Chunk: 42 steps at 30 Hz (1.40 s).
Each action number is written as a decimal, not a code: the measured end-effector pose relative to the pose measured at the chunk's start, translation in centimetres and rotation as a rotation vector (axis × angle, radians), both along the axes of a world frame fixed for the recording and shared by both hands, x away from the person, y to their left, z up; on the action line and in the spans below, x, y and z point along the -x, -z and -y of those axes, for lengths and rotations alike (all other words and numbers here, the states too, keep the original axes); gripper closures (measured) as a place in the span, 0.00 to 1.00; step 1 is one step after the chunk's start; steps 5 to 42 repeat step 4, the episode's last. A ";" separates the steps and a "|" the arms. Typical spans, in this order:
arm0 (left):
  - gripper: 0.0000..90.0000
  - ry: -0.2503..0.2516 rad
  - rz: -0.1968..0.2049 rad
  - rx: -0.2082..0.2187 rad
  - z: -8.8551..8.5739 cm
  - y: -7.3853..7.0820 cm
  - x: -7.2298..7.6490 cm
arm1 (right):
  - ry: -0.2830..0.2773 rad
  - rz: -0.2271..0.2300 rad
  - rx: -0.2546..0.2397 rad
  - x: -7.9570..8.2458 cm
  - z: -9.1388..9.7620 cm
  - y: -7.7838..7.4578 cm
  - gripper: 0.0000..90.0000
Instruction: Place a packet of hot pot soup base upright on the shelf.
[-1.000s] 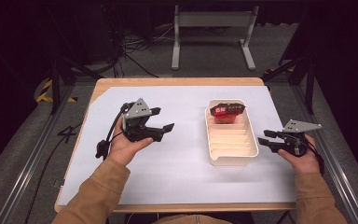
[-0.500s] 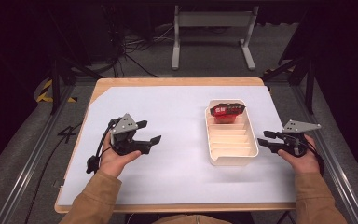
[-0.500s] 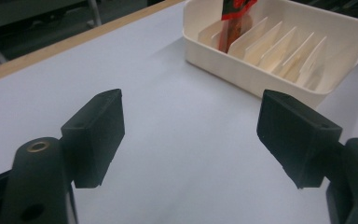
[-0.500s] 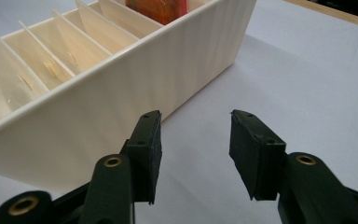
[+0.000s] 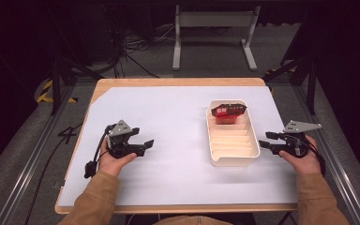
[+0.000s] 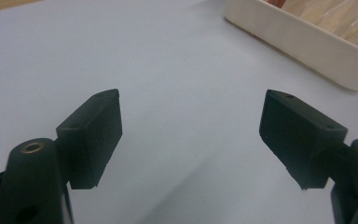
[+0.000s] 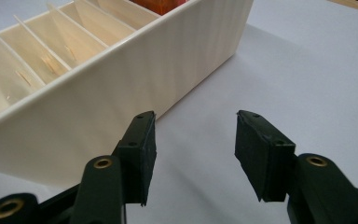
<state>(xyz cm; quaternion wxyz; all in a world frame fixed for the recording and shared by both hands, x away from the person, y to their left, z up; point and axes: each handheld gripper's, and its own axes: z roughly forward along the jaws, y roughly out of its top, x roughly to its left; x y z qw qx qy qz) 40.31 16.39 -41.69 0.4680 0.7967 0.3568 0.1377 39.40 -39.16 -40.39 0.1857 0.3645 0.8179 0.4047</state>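
The left gripper (image 5: 143, 144) now sits lower and further left in the high view than a second ago, low over the white sheet (image 5: 168, 122), jaws spread and empty. The right gripper (image 5: 268, 142) keeps its spot just right of the cream divider tray (image 5: 234, 161); its jaws have just been opening, nothing between them. A red packet (image 5: 227, 112) fills the tray's top compartment. Bare sheet lies between left gripper and tray.

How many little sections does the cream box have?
6 in the cream plastic divided box, in a row from far end to near. The farthest holds a red and black packet; the rest look empty.
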 end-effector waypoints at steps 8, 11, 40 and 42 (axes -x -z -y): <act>0.25 -0.006 -0.010 -0.005 0.1 0.4 0.0 | 0.005 0.001 -0.013 0.0 0.1 -0.1 0.54; 0.25 -0.006 -0.010 -0.005 0.1 0.4 0.0 | 0.005 0.001 -0.013 0.0 0.1 -0.1 0.54; 0.25 -0.006 -0.010 -0.005 0.1 0.4 0.0 | 0.005 0.001 -0.013 0.0 0.1 -0.1 0.54; 0.25 -0.006 -0.010 -0.005 0.1 0.4 0.0 | 0.005 0.001 -0.013 0.0 0.1 -0.1 0.54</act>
